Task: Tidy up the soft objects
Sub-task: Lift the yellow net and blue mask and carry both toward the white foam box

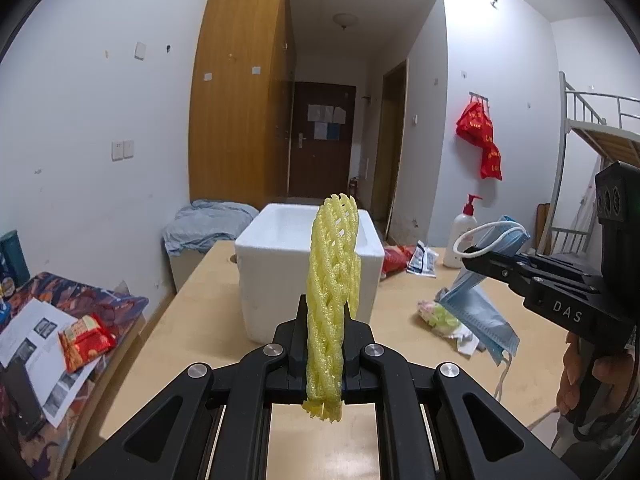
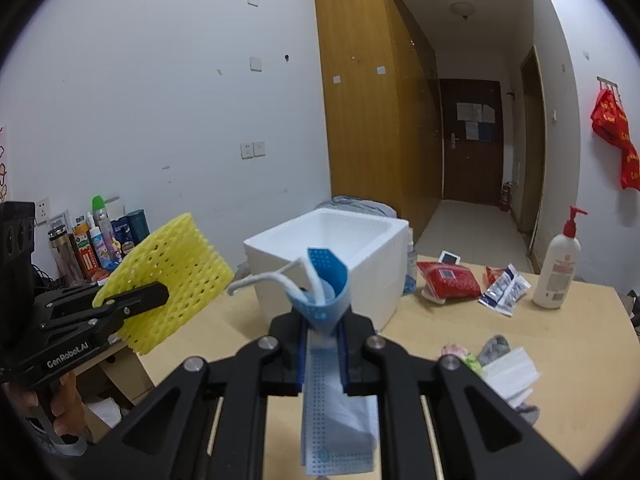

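In the left wrist view my left gripper (image 1: 326,320) is shut on a yellow foam fruit net (image 1: 332,264) that stands upright between the fingers. A white foam box (image 1: 280,264), open at the top, sits on the wooden table (image 1: 208,320) just behind it. Off to the right, my right gripper (image 1: 472,260) is shut on a blue face mask (image 1: 476,308) that hangs down from it. In the right wrist view that gripper (image 2: 324,320) pinches the folded mask (image 2: 326,276), with the box (image 2: 372,264) right behind. The left gripper (image 2: 160,290) holds the net (image 2: 176,260) at the left.
A lotion pump bottle (image 2: 558,272), red snack packets (image 2: 448,278) and a blue-white sachet (image 2: 506,288) lie right of the box. A small heap of soft scraps (image 2: 496,354) lies near the table's right front. Several bottles (image 2: 100,240) stand at the left wall.
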Motion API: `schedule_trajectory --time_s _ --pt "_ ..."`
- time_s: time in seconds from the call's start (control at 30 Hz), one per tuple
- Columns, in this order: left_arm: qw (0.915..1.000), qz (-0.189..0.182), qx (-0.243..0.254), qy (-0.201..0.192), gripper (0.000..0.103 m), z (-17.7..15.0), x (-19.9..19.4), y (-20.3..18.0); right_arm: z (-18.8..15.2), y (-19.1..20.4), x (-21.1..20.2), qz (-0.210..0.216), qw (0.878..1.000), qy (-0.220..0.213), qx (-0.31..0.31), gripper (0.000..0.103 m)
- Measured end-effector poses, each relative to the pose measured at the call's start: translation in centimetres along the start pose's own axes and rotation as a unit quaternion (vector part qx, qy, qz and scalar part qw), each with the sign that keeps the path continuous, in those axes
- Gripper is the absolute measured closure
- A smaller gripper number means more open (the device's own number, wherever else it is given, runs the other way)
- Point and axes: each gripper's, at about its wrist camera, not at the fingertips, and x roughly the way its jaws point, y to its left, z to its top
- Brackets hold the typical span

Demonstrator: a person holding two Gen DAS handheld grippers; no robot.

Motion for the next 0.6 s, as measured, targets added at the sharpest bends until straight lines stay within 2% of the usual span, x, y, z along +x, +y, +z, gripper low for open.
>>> schedule_trajectory --time_s 0.6 --pt "1.0 0.005 -0.004 -0.005 0.093 4.9 4.4 1.4 5.4 -1.0 3.7 -0.003 1.0 -0.006 -0.011 0.087"
